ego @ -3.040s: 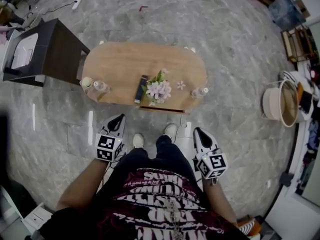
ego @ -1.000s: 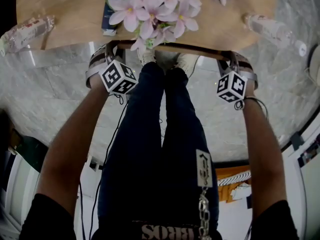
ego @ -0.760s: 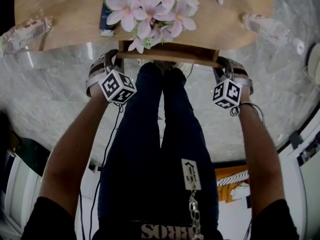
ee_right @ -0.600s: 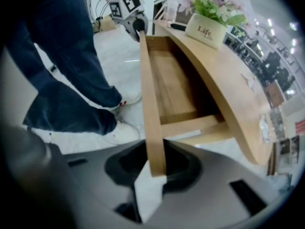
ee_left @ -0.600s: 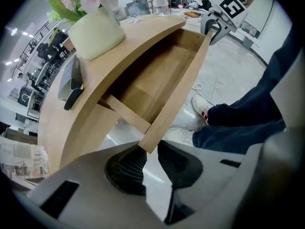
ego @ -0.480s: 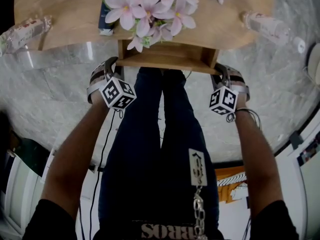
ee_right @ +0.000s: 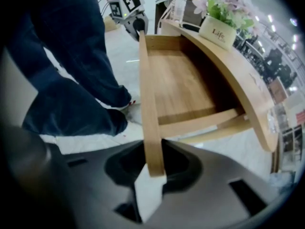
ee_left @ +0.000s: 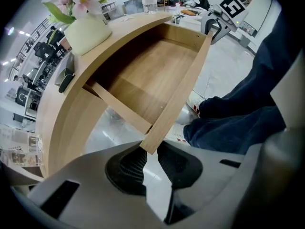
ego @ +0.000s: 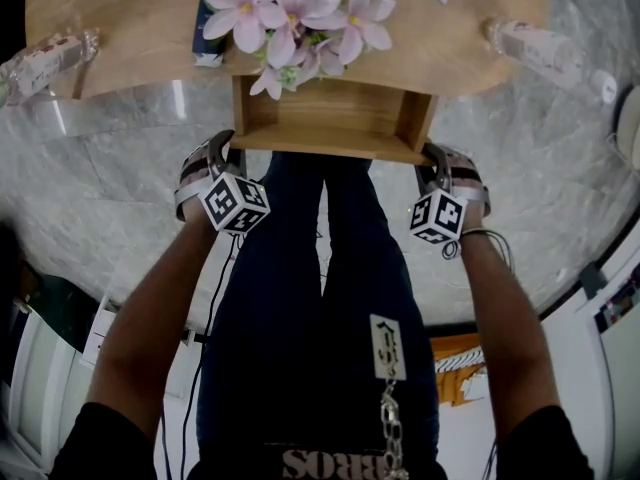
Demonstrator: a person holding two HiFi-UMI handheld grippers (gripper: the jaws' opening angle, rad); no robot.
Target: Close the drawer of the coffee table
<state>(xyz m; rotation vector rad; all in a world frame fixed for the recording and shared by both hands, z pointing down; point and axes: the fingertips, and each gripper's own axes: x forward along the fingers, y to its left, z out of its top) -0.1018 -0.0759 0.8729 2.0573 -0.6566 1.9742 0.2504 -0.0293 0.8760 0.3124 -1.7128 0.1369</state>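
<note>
Fingers (ee_left: pixel 131 168) of our left gripper (ee_left: pixel 151 151) pinch the left end of the drawer (ee_left: pixel 147 75) front, with one ribbed pad pressed on each face of the board. Our right gripper (ee_right: pixel 153 168) does the same at the other end, where its fingers (ee_right: pixel 180 162) clamp the board's right corner between them.

From the head view, our left forearm (ego: pixel 150 308) and right forearm (ego: pixel 500 308) reach ahead and down, one on each side of our legs (ego: pixel 320 298). Both grippers point down at the floor (ego: pixel 120 168), and their marker cubes (ego: pixel 235 203) face up toward us. The two grippers sit about level with each other at the drawer's two front corners.

We see the drawer standing open. It sticks out from under the middle of the worktop's (ego: pixel 140 28) near edge toward our legs.

On the worktop, a white pot (ee_right: pixel 217 30) of pink flowers (ego: pixel 300 13) stands at the near edge, right above the drawer. One bottle (ego: pixel 45 58) lies near the worktop's left end and another near its right end.
</note>
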